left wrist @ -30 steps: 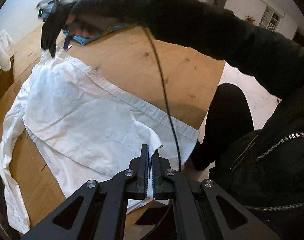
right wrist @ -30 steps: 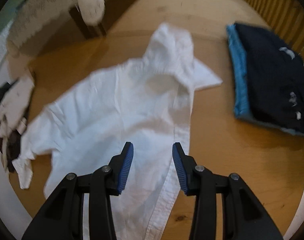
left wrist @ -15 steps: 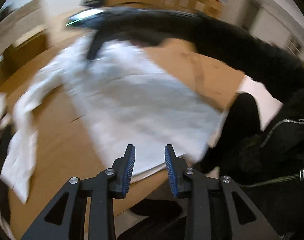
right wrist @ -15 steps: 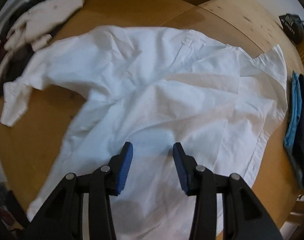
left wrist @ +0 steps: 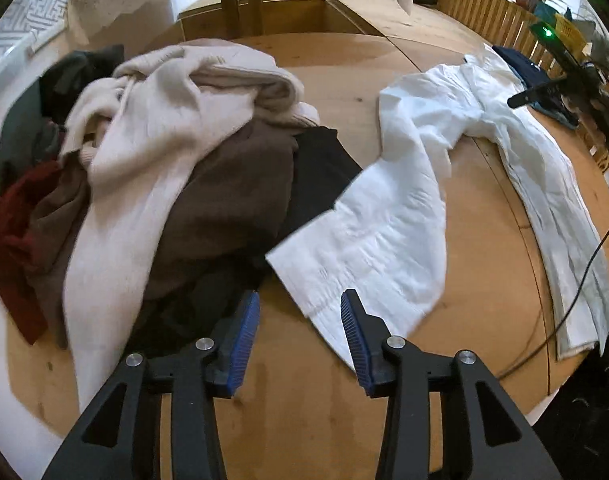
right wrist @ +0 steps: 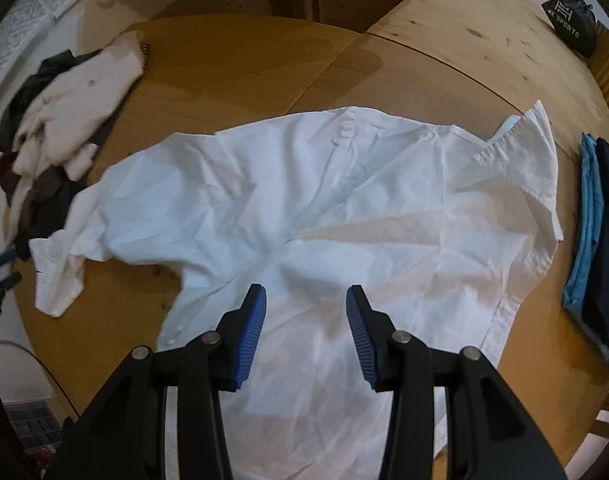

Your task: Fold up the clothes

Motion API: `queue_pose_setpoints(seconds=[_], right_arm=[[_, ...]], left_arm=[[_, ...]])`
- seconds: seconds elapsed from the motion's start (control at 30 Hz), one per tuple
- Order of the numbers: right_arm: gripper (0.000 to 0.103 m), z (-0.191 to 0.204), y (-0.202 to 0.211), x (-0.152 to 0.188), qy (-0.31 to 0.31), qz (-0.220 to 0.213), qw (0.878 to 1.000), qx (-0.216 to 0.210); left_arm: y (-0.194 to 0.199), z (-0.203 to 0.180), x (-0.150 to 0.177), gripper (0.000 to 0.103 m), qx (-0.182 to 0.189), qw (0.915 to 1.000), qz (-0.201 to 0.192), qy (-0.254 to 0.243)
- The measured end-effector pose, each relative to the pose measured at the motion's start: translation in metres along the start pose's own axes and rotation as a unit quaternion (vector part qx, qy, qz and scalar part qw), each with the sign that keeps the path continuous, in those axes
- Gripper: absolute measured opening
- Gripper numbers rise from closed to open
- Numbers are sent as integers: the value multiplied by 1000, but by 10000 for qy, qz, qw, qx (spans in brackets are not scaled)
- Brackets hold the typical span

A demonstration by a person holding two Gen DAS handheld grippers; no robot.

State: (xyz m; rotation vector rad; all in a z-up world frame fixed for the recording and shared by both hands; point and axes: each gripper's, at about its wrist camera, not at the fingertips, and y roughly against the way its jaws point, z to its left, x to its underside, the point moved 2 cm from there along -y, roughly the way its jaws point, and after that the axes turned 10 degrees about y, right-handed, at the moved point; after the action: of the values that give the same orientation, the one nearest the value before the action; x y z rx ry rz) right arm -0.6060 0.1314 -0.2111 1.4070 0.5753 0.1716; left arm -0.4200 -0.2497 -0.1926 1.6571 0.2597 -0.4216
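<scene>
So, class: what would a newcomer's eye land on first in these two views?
The white shirt spread across the round wooden table, right under the open right gripper. Next, the jumbled heap of clothes at the table's left side, ahead of the open left gripper, beside the shirt's sleeve.

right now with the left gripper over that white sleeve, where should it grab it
Take the cuff, the banded end of the white shirt sleeve, lying flat and loose on the table just ahead of the open left gripper. Come straight down from above, one finger on each side of the cuff's edge.
</scene>
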Motion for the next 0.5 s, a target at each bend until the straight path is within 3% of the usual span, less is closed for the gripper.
queue_pose_setpoints(seconds=[0.2, 0.37, 0.47, 0.5], right_arm=[[41, 3, -14, -16, 118, 115, 9998, 79], [41, 5, -24, -26, 171, 182, 9996, 111], [41, -4, -24, -32, -46, 148, 9998, -117], [41, -7, -23, -34, -141, 115, 9997, -179]], left_arm=[[-29, -3, 0, 42, -53, 9997, 210, -126], [-38, 9, -6, 44, 22, 9998, 87, 181], [-34, 13, -5, 7, 208, 9994, -174, 230], [-29, 15, -5, 7, 291, 9988, -278, 266]])
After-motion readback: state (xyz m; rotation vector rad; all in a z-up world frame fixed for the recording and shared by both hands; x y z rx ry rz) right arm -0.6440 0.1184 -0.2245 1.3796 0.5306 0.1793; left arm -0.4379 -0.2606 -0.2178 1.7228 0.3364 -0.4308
